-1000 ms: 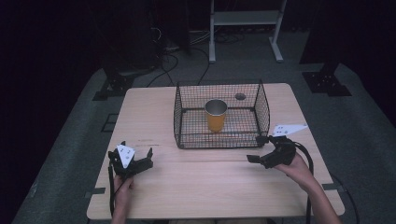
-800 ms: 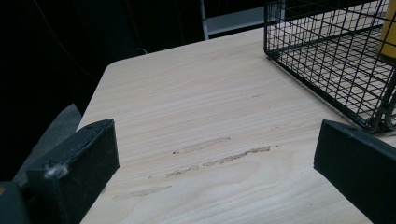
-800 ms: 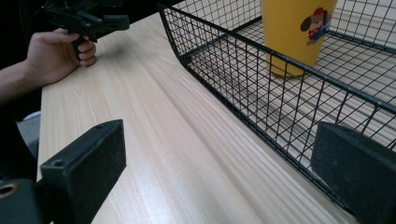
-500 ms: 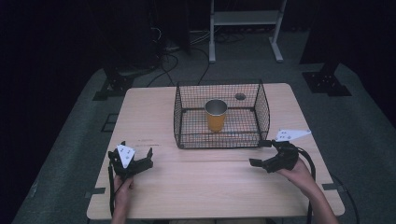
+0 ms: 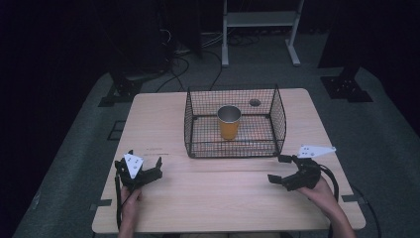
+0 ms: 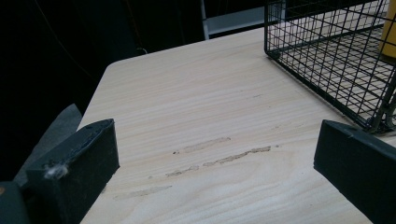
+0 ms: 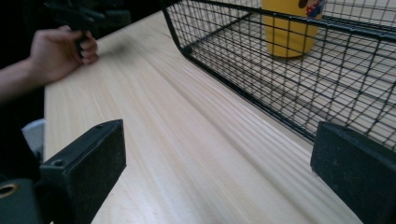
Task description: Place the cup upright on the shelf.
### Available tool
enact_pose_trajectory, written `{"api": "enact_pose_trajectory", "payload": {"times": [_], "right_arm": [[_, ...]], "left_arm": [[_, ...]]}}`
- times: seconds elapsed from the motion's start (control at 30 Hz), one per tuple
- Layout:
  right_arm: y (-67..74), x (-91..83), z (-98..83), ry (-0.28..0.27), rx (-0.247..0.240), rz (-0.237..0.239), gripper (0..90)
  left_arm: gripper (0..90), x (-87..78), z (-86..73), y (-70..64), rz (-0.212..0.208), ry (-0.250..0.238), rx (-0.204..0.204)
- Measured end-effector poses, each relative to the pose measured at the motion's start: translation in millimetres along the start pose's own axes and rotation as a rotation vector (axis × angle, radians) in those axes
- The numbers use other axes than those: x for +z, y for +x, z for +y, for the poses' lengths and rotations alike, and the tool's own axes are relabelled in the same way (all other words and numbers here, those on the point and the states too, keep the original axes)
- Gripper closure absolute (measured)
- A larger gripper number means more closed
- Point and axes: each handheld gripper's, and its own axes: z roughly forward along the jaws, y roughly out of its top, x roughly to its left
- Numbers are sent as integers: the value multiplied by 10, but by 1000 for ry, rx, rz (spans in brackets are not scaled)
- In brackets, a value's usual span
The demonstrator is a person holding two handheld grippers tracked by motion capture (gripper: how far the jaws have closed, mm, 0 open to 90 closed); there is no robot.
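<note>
the orange cylindrical cup point(image 5: 229, 122) with a silvery inside stood upright in the black wire mesh basket point(image 5: 198, 124) at the far middle of the pale wooden table point(image 5: 223, 198). the left hand-held gripper point(image 5: 146, 168) rested near the table's front left, jaws wide apart, holding nothing. the right hand-held gripper point(image 5: 278, 168) sat just before the basket's near right corner, likewise gaping and empty.

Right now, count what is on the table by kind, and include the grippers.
Black wire mesh basket: 1
Yellow cup with a silver inside, standing upright in the basket: 1
Black two-jaw grippers, both open: 2, the left gripper and the right gripper
Total: 4
</note>
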Motion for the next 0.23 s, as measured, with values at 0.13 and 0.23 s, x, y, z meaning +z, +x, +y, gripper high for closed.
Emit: {"api": "enact_pose_trajectory", "payload": {"times": [0.13, 0.23], "right_arm": [[48, -8, -58, -14, 5, 8, 28], [68, -5, -126, -28, 27, 24, 29]], "left_arm": [[0, 2, 1, -1, 0, 1, 1], [0, 2, 1, 0, 2, 2, 0]]}}
